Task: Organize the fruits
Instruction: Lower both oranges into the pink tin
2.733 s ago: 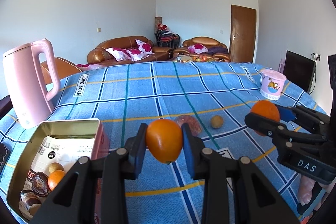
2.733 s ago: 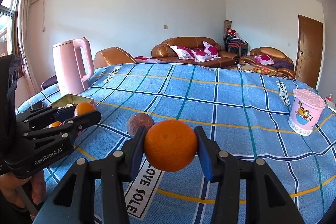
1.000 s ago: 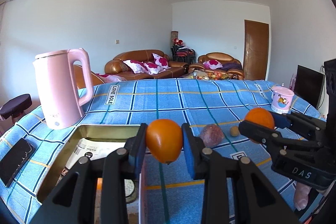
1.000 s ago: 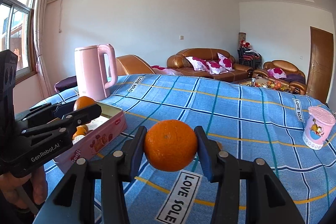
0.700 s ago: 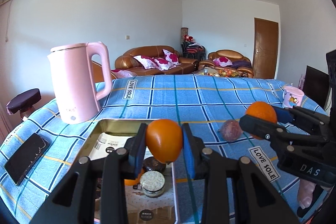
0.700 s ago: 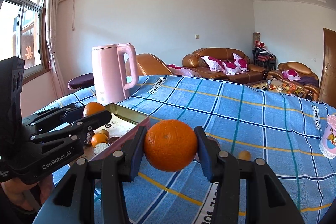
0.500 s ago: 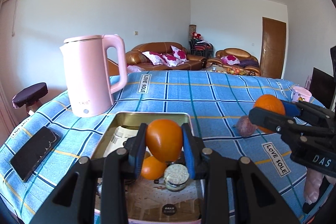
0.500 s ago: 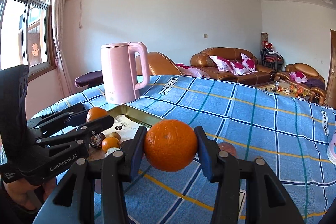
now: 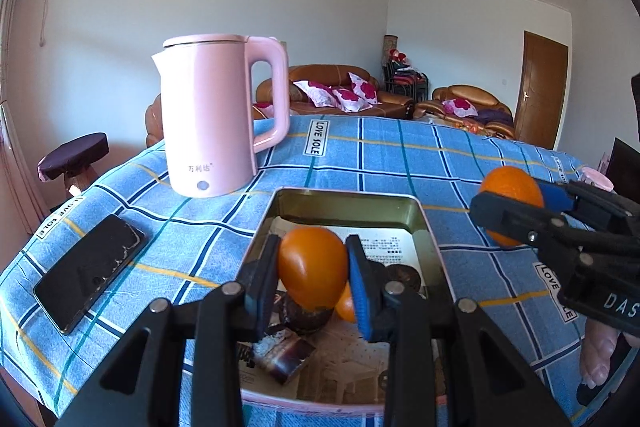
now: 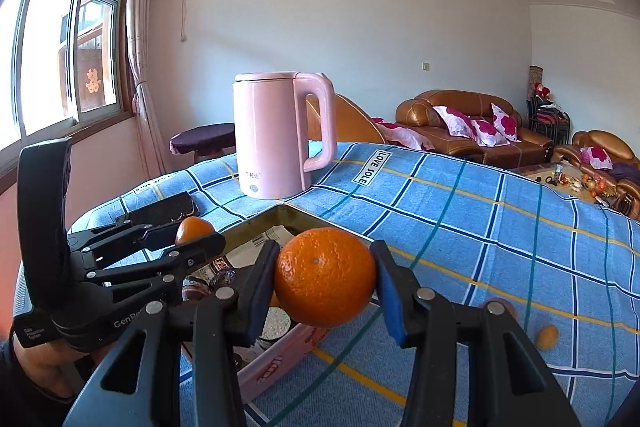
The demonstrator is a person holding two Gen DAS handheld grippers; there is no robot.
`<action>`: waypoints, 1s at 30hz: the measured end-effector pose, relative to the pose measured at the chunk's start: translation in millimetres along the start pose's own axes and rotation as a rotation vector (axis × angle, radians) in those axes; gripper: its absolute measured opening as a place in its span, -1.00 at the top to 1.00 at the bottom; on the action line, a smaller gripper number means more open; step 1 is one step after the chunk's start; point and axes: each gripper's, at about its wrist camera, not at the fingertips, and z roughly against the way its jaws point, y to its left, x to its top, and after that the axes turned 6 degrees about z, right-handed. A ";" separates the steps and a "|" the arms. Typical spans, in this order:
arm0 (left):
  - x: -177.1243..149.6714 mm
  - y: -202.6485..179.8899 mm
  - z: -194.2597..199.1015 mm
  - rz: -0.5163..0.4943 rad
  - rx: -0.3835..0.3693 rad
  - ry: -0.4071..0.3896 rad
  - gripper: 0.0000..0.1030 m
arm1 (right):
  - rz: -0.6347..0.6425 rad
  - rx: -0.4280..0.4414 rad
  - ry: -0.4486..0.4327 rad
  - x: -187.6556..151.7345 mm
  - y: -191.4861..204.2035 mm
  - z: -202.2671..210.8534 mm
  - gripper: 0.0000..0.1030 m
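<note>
Both hands have swung left across the table (image 9: 400, 155) since a second ago, and the tin box (image 9: 404, 209), then off to the lower left of the left wrist view, now sits square under that gripper.

At the table's left edge lies a dark phone (image 9: 90, 269); behind it, toward the far-left corner, stands the pink kettle (image 9: 218, 115). Neither has been disturbed.

Next comes the left gripper (image 9: 313, 273), clamped on a smooth orange fruit (image 9: 313, 271), which now hangs over the box's interior, above a printed leaflet, a dark round item and at least one small orange piece already inside. What exactly the dark item is I cannot tell at this angle. With the fruit over the opening, this hand looks ready to lower and let go.

Further right, the right gripper (image 10: 324, 285) is closed on a dimpled orange (image 10: 324, 281). It has come from mid-table to the box's right wall, the fruit poised about over the near-right corner of the rim rather than clearly inside. It probably needs a little more leftward travel before release.

On the cloth to the right, well apart from the box, a small yellowish fruit (image 10: 547, 337) is left to collect, with something reddish just beside it, mostly hidden by the gripper arm.
</note>
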 end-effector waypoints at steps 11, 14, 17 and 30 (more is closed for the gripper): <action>-8.9 -3.5 -4.6 -0.016 0.001 0.036 0.34 | -0.015 0.018 0.065 -3.5 3.1 -26.4 0.06; -10.3 -5.2 -4.7 -0.018 0.002 0.042 0.34 | -0.013 0.019 0.075 -3.0 4.3 -32.9 0.06; -10.4 -3.5 -7.7 -0.013 0.012 0.048 0.34 | -0.010 0.020 0.084 -2.7 5.4 -39.2 0.06; -14.5 2.5 -25.8 0.041 0.125 0.080 0.34 | -0.023 0.015 0.127 -5.6 7.6 -64.0 0.06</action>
